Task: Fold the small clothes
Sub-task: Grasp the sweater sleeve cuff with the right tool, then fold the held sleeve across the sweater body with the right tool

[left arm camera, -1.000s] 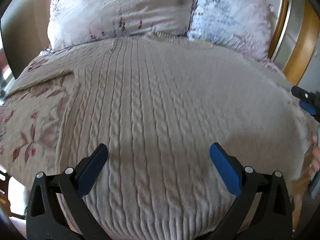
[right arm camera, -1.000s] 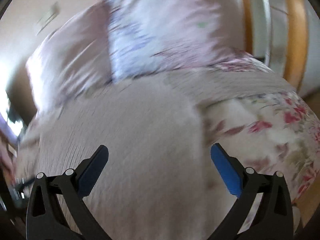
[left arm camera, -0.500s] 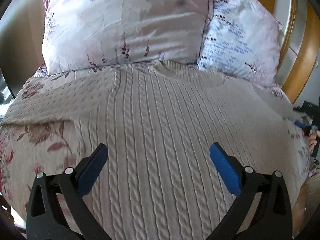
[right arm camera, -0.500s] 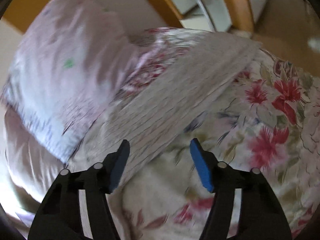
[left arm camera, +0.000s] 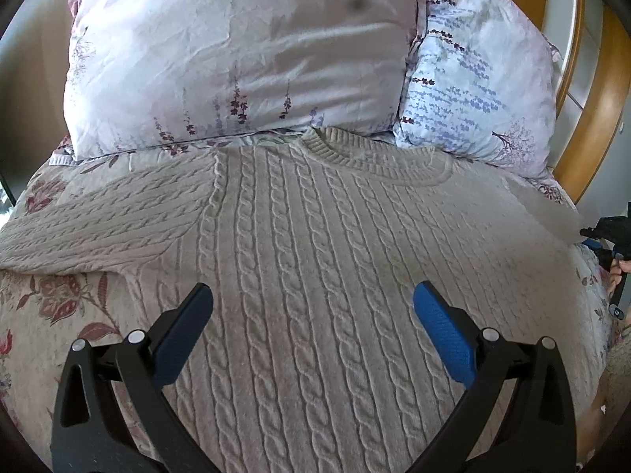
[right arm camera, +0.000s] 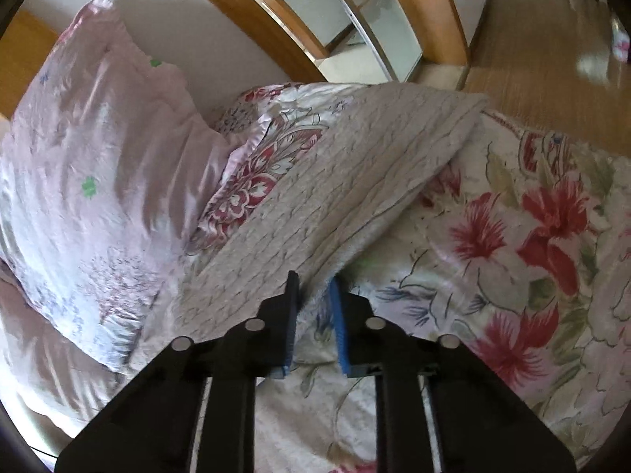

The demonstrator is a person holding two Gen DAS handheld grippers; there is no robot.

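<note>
A beige cable-knit sweater (left arm camera: 315, 260) lies flat on the bed, collar toward the pillows, one sleeve stretched out to the left. My left gripper (left arm camera: 313, 299) is open and empty, hovering over the sweater's chest. In the right wrist view the other sleeve (right arm camera: 355, 181) runs diagonally across the flowered cover. My right gripper (right arm camera: 313, 280) has its jaws closed to a narrow gap on the lower edge of this sleeve. The right gripper also shows at the right edge of the left wrist view (left arm camera: 607, 236).
Two flowered pillows (left arm camera: 244, 51) (left arm camera: 477, 79) stand at the head of the bed behind the collar. A flowered bed cover (right arm camera: 512, 236) lies under everything. A wooden headboard frame (left arm camera: 591, 118) is at the right. Wooden floor (right arm camera: 544, 47) lies beyond the bed's edge.
My right gripper swung right from the sweater's body to the sleeve and closed from wide open onto its edge. My left gripper drew back, bringing the collar and pillows into fuller view.
</note>
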